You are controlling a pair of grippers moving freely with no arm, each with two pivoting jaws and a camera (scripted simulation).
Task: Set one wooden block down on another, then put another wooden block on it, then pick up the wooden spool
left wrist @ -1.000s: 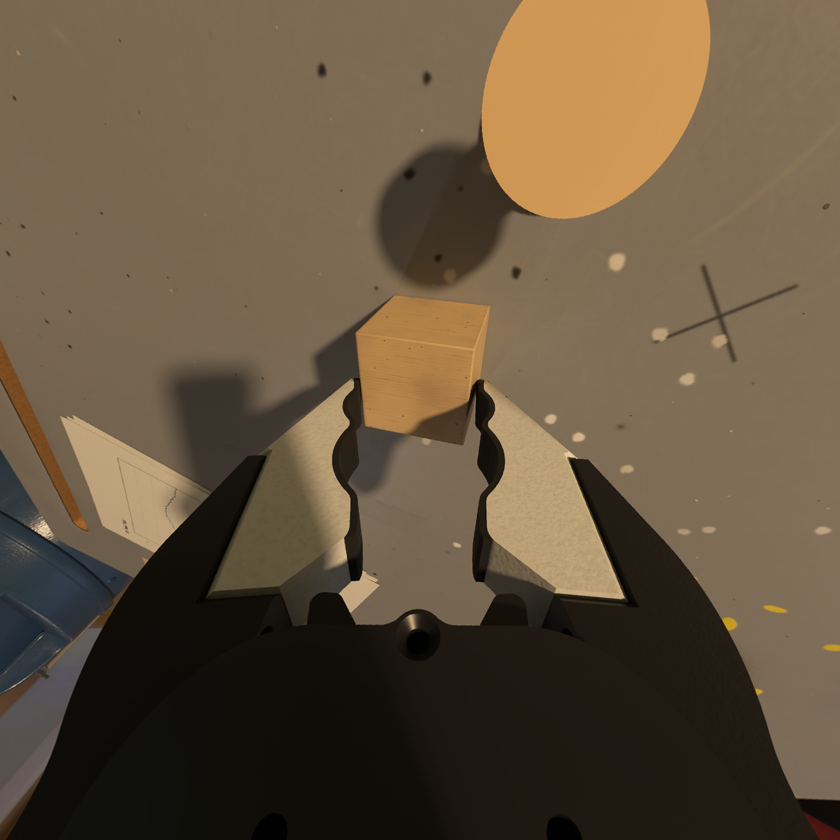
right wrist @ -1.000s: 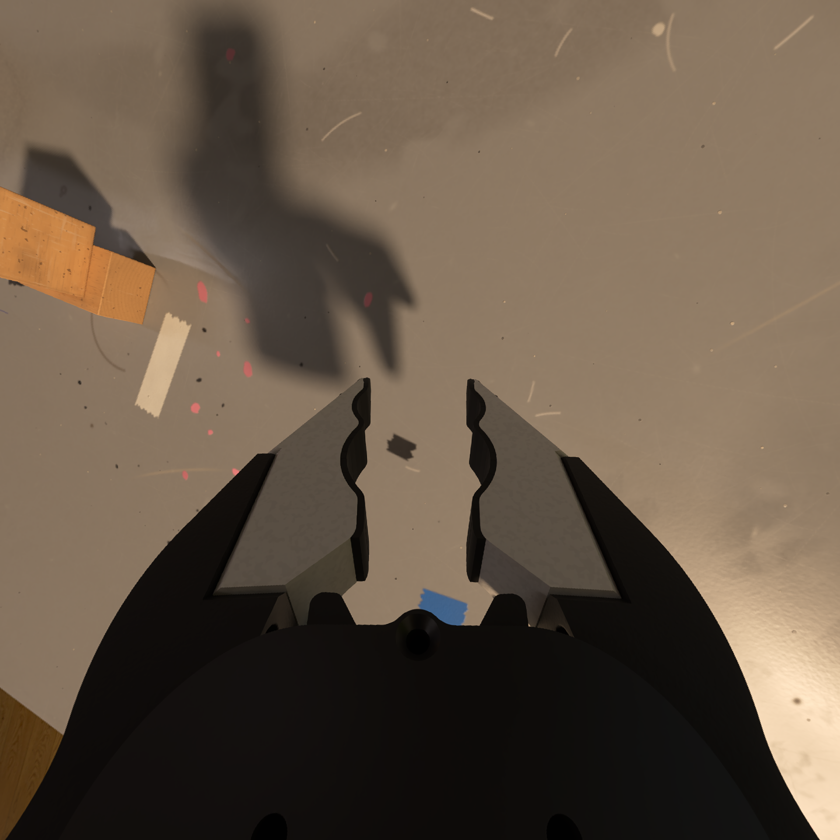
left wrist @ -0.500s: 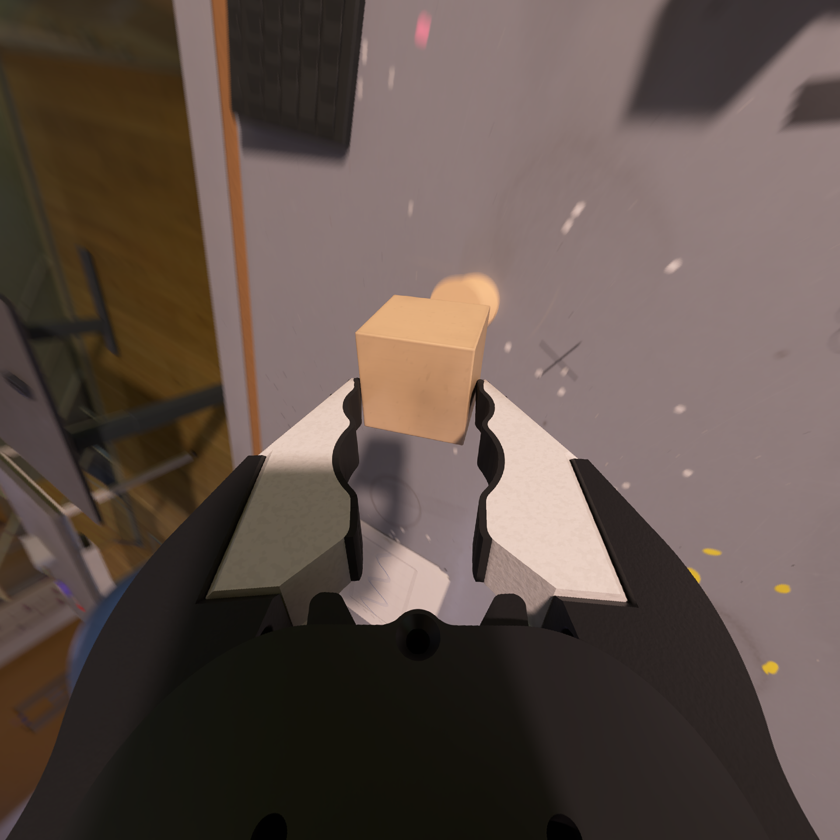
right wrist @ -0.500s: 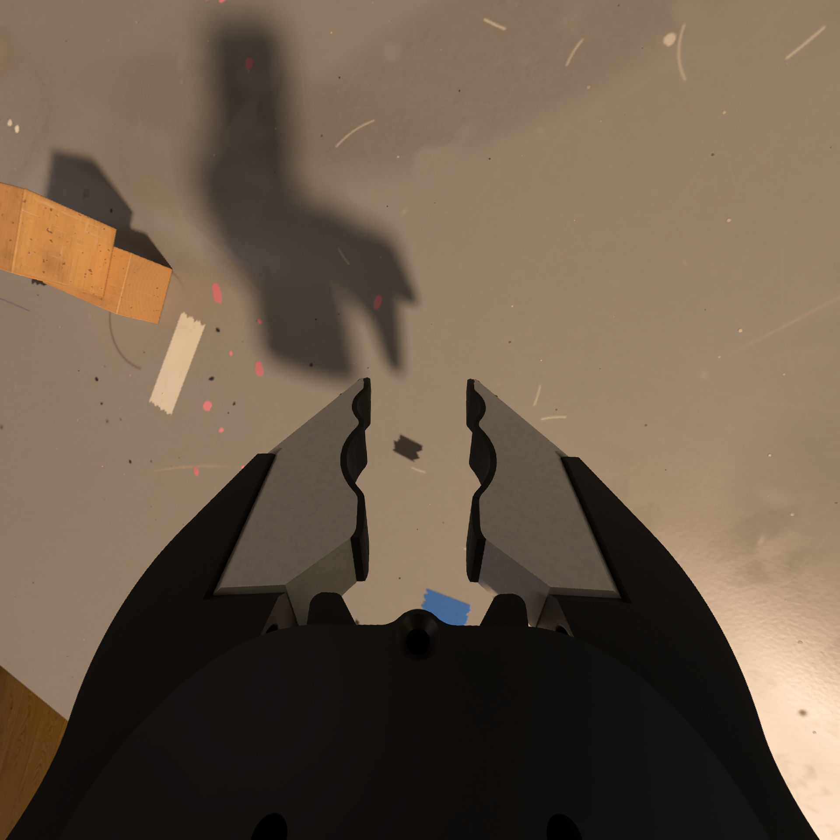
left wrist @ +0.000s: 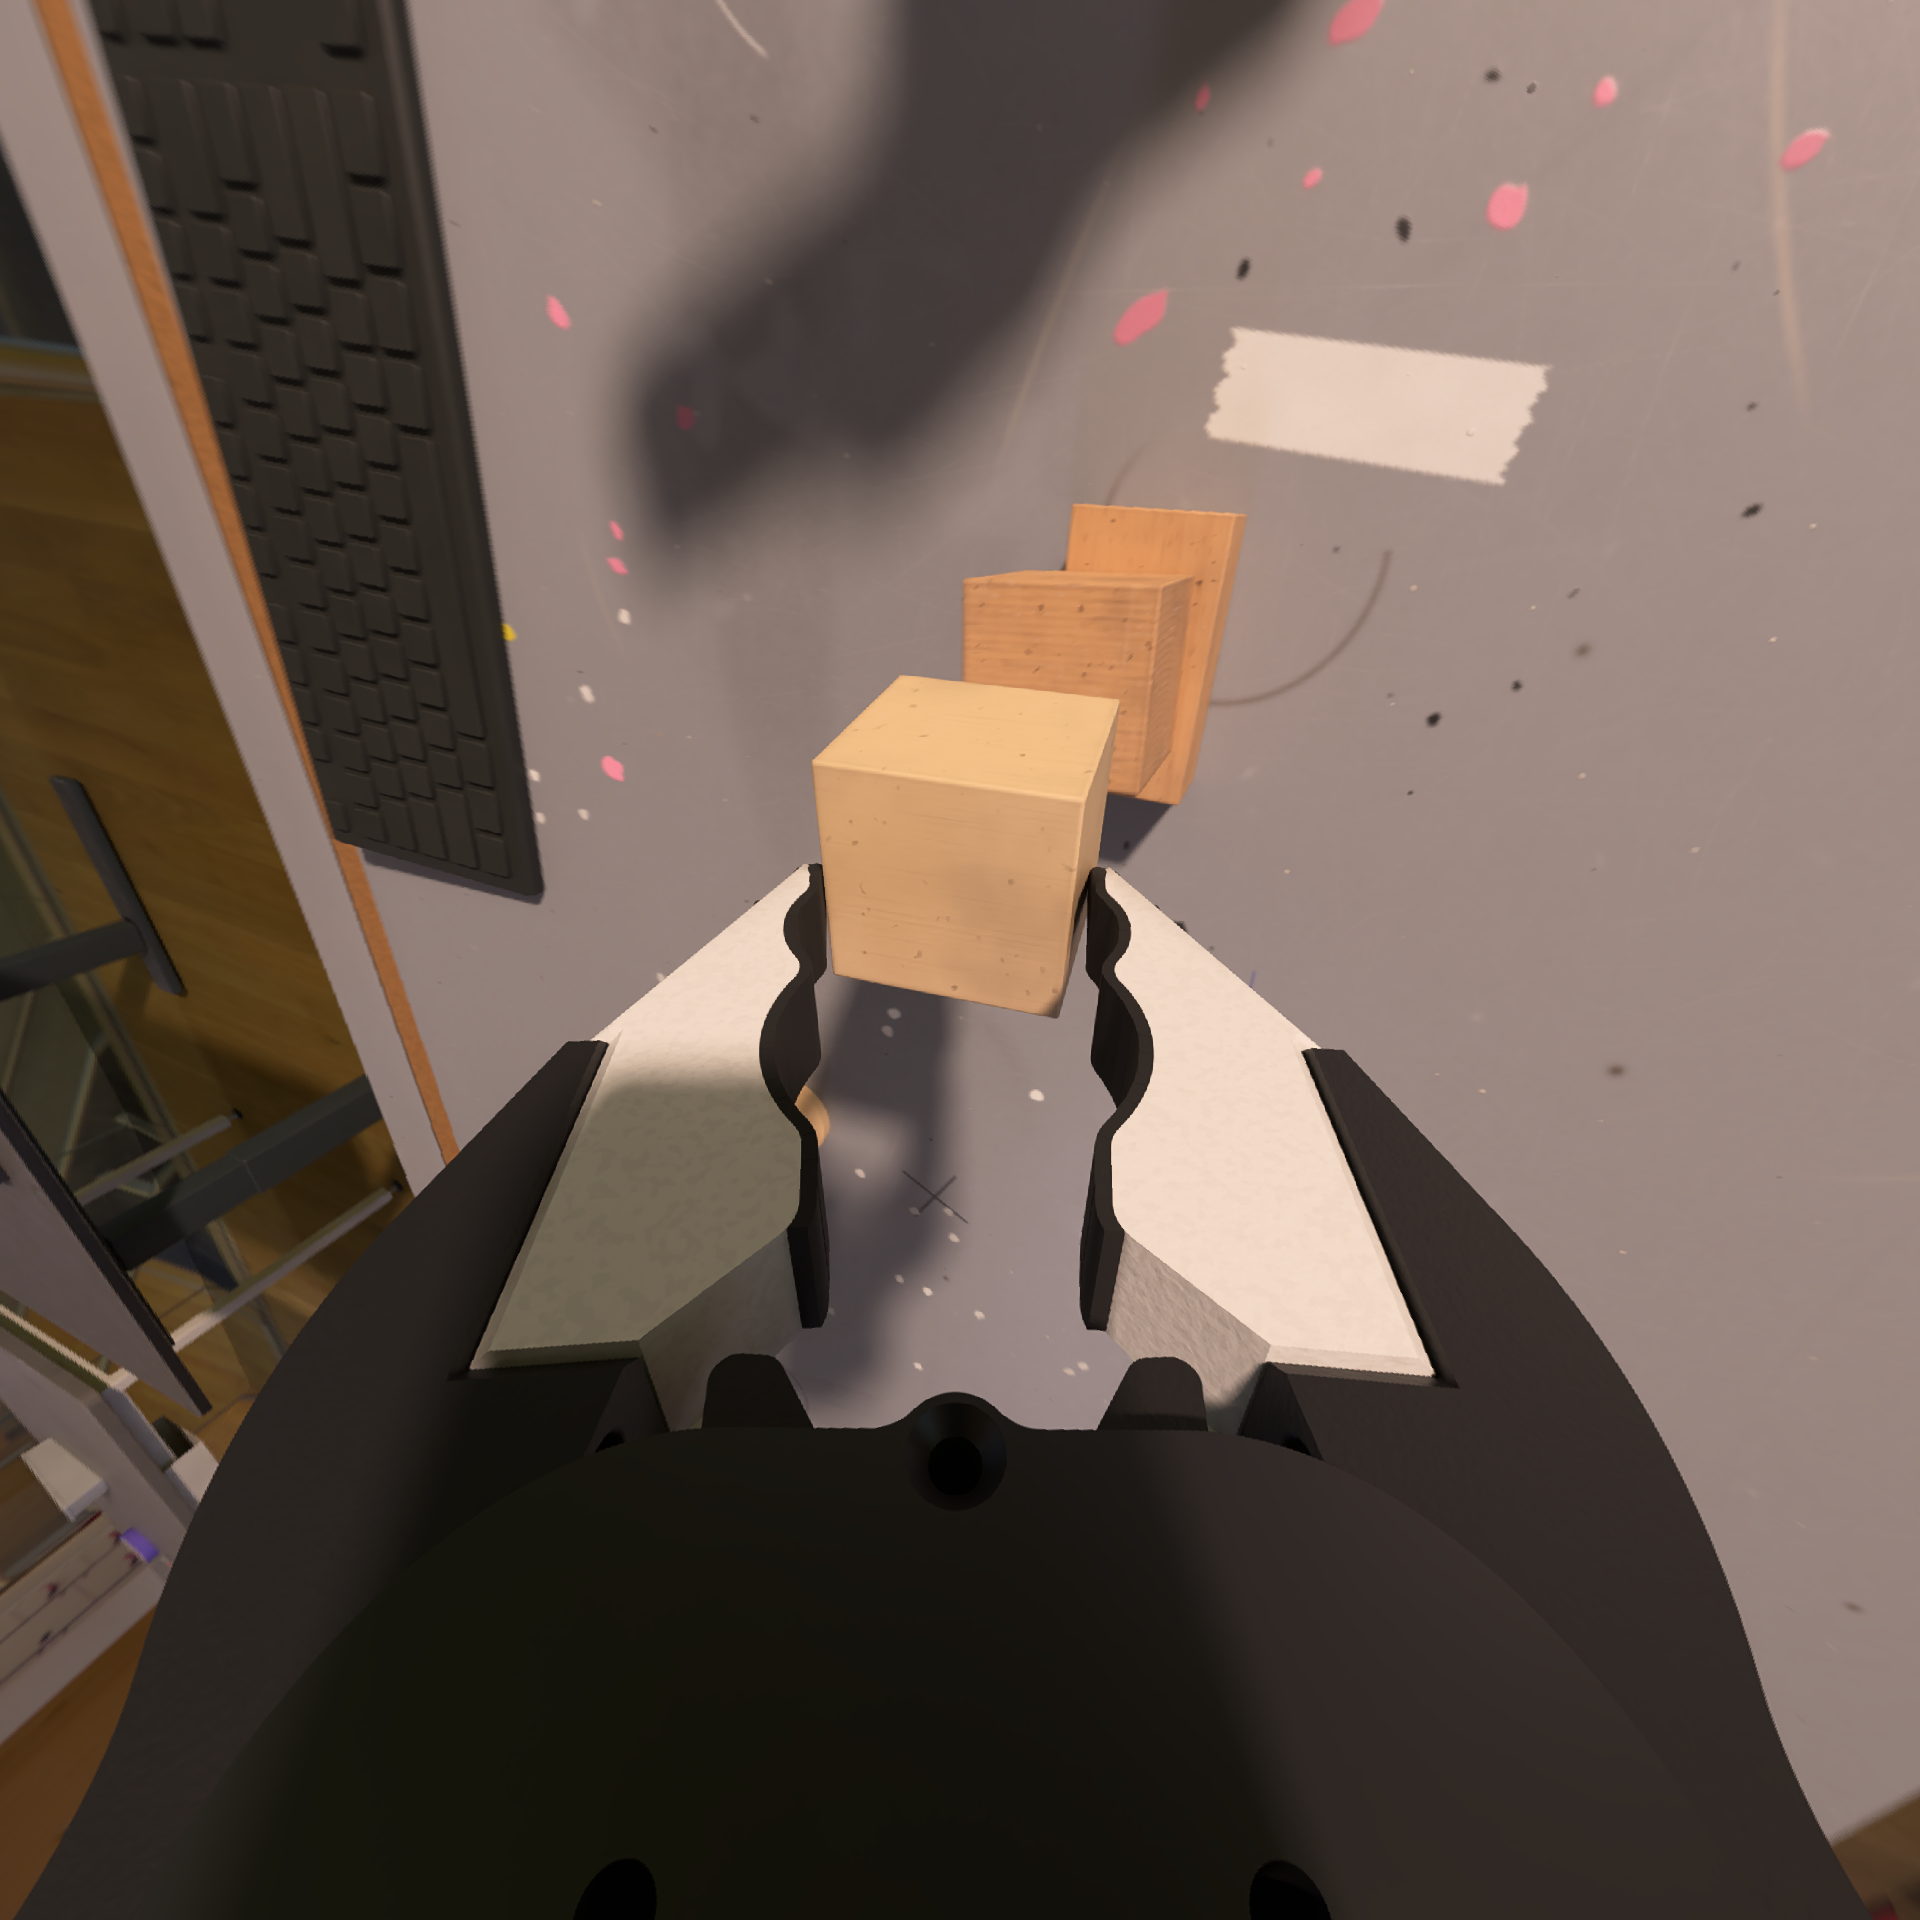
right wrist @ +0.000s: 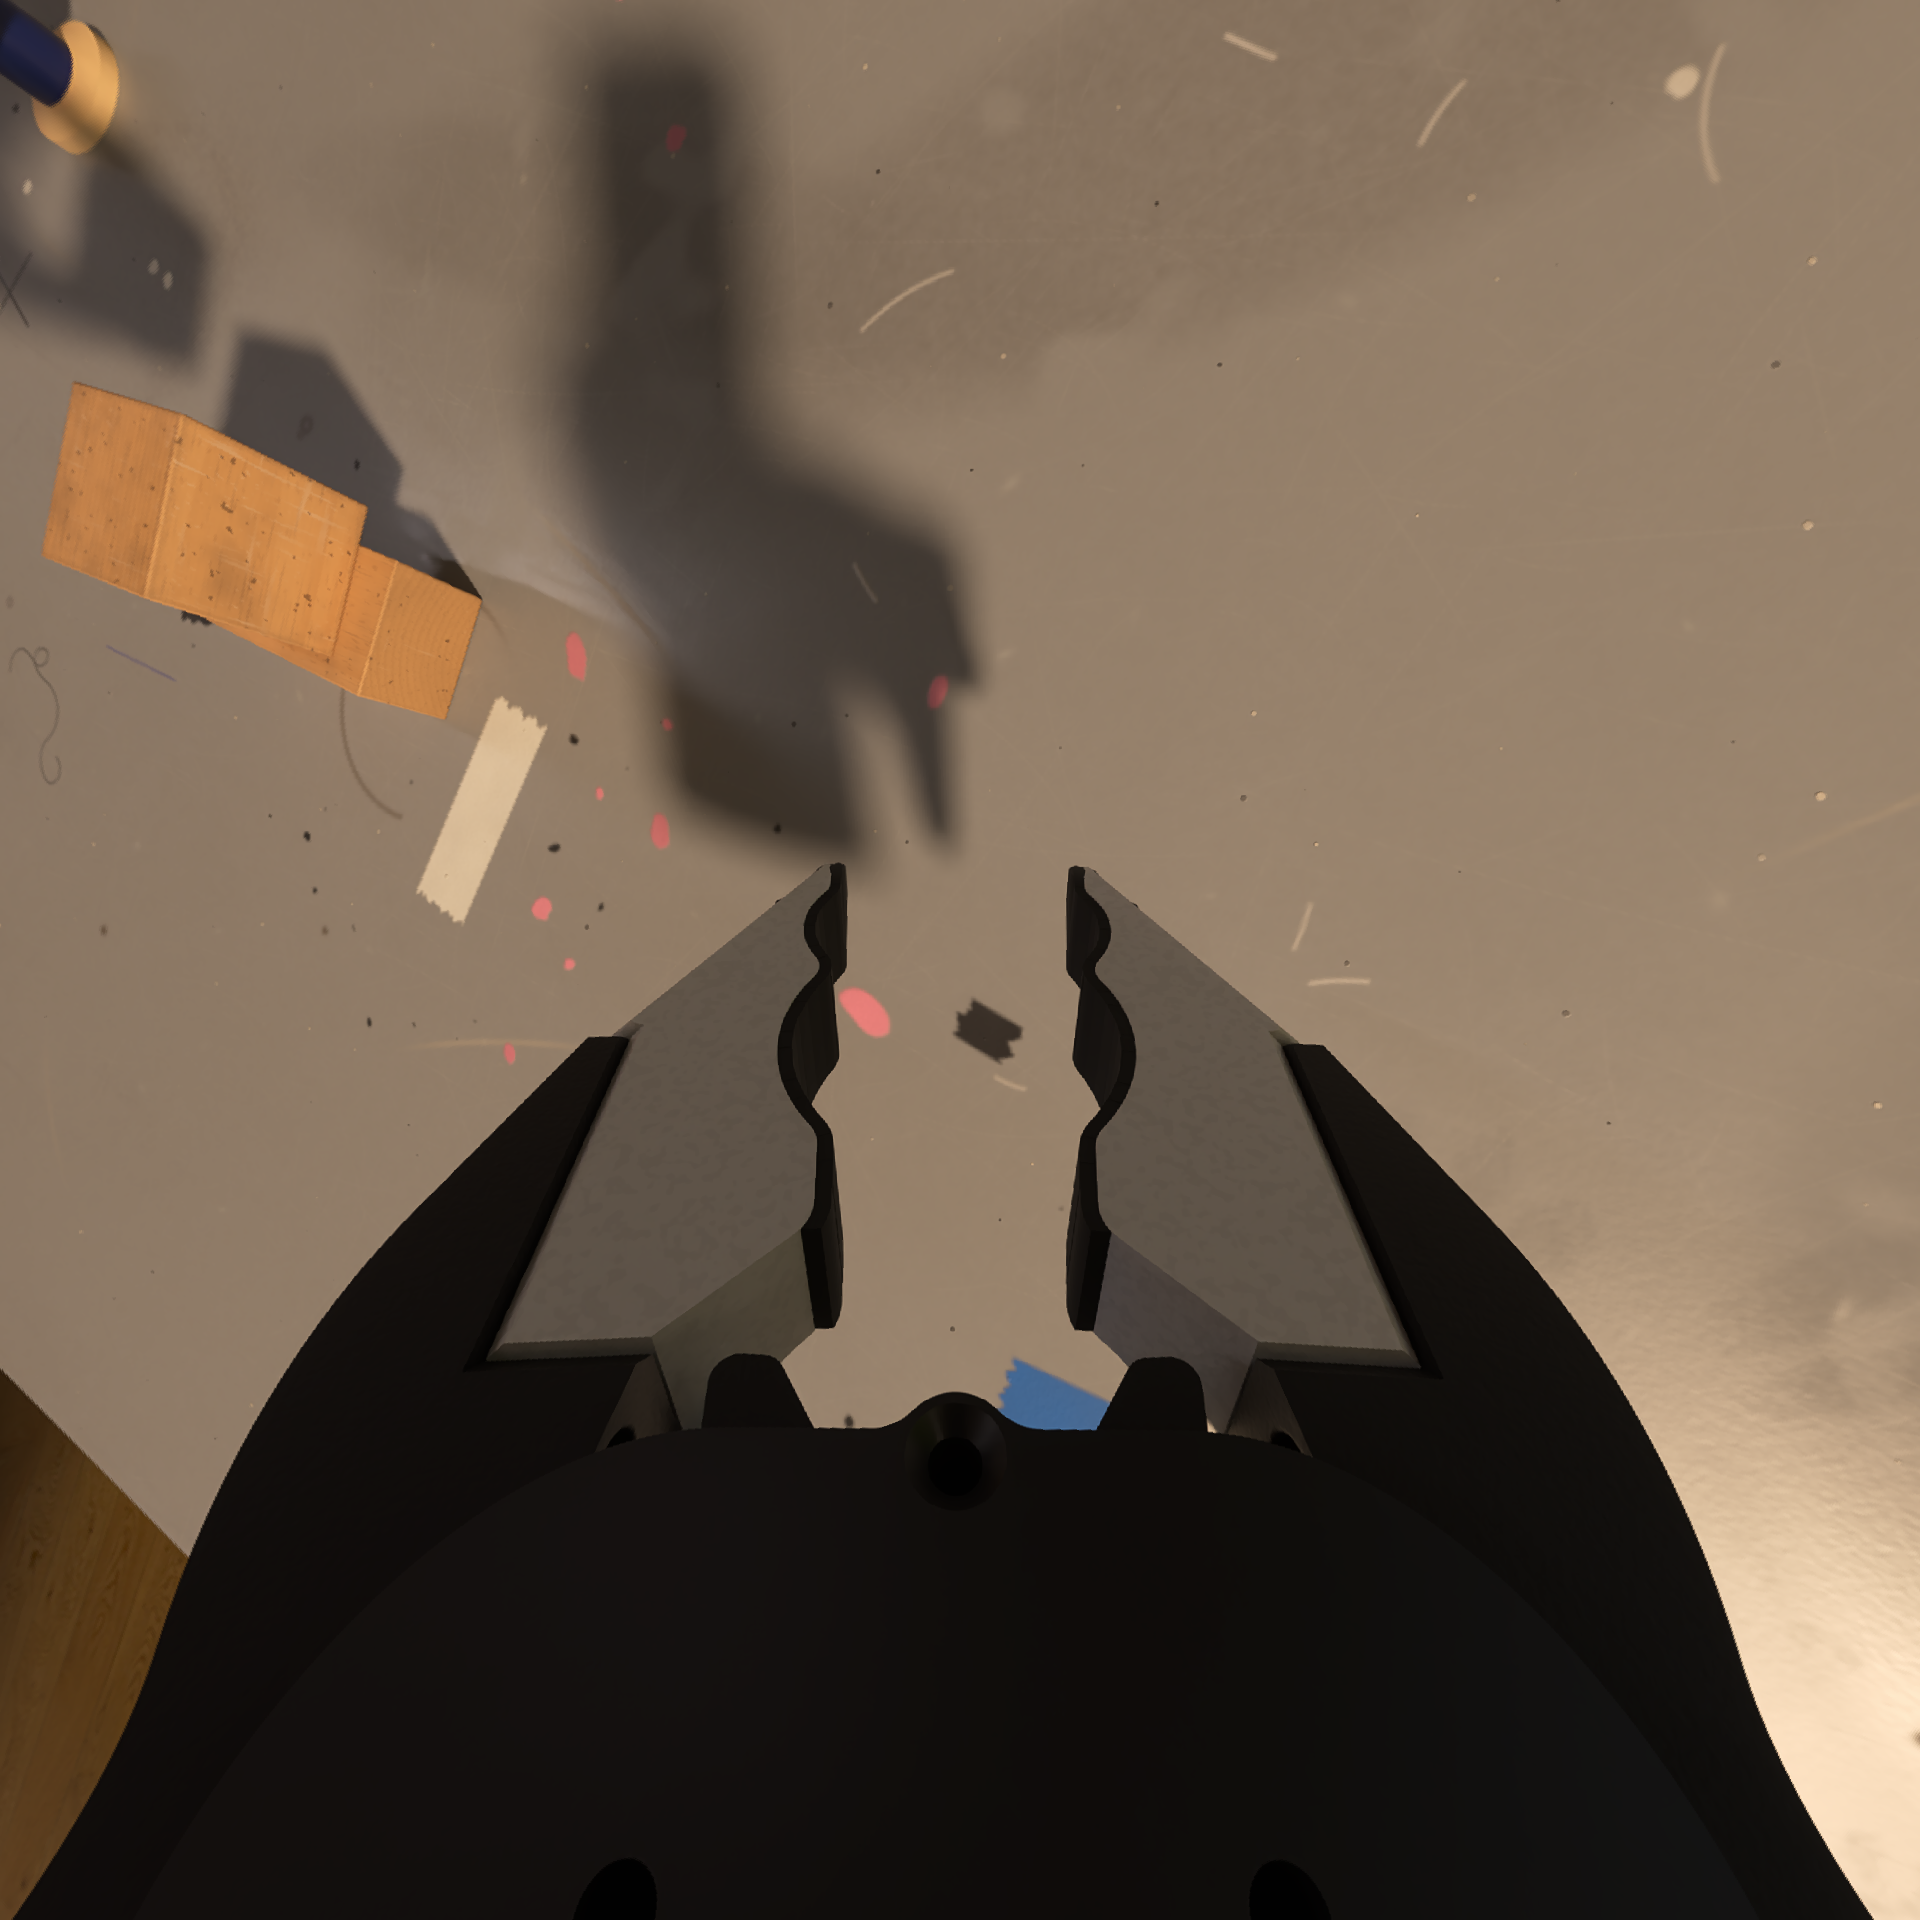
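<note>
Wooden blocks (left wrist: 961, 852): three; spool (right wrist: 78, 88): one

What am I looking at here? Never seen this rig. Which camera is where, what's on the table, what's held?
Two separate tongs, each with two fingers and its own wide-angle camera looking forward along them. The dark shape low in each picture is that tool's body.

Left wrist view: the left tongs grip a pale cube-shaped wooden block at the fingertips, above the grey table. Beyond it stand two darker orange wooden blocks, apparently stacked. A black keyboard lies to the left and a strip of pale tape further back.

Right wrist view: the right tongs are open and empty. The same two blocks show upper left, and the wooden spool with blue thread lies in the top left corner.
</note>
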